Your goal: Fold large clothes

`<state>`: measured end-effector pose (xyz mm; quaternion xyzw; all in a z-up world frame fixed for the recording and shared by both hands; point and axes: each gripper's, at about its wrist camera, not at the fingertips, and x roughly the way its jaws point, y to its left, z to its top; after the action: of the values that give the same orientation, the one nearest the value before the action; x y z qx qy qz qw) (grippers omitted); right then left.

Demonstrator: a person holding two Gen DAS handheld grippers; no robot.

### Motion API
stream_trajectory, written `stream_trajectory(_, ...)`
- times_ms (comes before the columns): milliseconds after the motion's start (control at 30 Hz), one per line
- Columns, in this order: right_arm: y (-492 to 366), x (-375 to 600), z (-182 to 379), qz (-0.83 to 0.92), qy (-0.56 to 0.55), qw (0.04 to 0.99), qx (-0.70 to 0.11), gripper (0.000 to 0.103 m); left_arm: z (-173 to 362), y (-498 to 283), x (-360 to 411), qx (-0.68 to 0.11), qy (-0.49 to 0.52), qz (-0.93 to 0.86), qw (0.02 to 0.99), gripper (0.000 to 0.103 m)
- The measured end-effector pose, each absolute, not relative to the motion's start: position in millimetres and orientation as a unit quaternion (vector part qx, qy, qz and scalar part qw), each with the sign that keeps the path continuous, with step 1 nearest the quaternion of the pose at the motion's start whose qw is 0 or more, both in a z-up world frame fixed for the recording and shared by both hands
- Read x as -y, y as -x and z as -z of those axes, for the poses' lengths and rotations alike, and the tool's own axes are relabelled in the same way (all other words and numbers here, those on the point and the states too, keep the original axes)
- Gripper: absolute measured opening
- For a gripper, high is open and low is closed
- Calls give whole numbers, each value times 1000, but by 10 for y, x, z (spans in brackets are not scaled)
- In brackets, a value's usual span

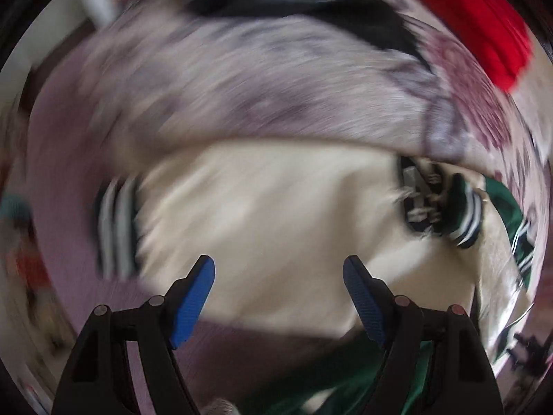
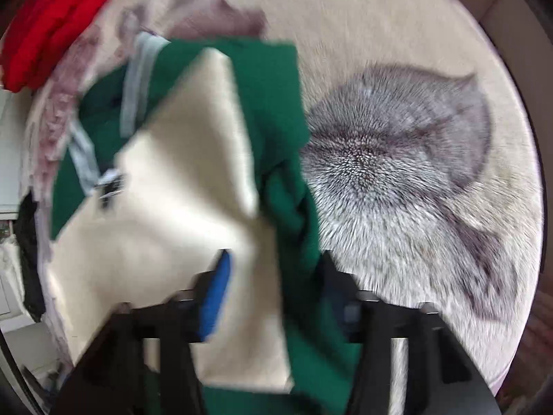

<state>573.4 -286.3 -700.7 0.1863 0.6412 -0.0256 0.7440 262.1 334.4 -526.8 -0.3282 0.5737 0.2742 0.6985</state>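
On a fluffy cream-and-grey blanket (image 2: 397, 180) lies one green-and-cream garment (image 2: 193, 173), rumpled (both views are blurred). One left tool (image 1: 278, 269) hangs released above its cream panel, fingers wide apart. One right tool (image 2: 273, 269) has cloth between its fingers; grip unclear. One red garment (image 1: 484, 27) lies well apart.

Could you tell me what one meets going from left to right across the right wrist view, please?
Red garment → green and cream garment → grey leaf pattern on the cream fluffy rug.
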Motion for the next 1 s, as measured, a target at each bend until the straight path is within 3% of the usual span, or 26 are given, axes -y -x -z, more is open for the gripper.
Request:
stream_trajectory(100,-5263,2591,6696,-3,-229,760,-608,64,5454,-2038,-3424,-564,389,-308,660,76)
stream_trajectory(167,-5138,2292,6636,-20,-238,764,-599,75,5673,-1818,-3484,-557,431,-313,637,75)
stream_trajectory(300,-4895,1486,6884,-5,-190,757,-625,77,6130,-1730,-3652,-513,542,-285,601,75)
stream_trajectory(433,-4764,1049,7272,8,-179,736,-653,77,6115,-1840,-3874,-452,569,-305,615,75)
stream_trajectory(500,-4747,855,7429,13,-175,728,-662,77,6004,-1895,-4006,-415,558,-331,638,56)
stream_trajectory(533,-4721,770,7461,16,-172,726,-666,77,5939,-1957,-4117,-402,542,-355,647,24)
stream_trajectory(567,-4725,680,7498,20,-165,725,-669,77,5916,-2013,-4221,-390,540,-356,655,19)
stream_trajectory(700,-4720,460,7488,23,-147,730,-667,77,5823,-2407,-4669,-370,521,-336,692,15)
stream_trajectory(1000,-5031,148,7377,17,-130,744,-655,77,5912,-3550,-5487,-421,428,-288,746,15)
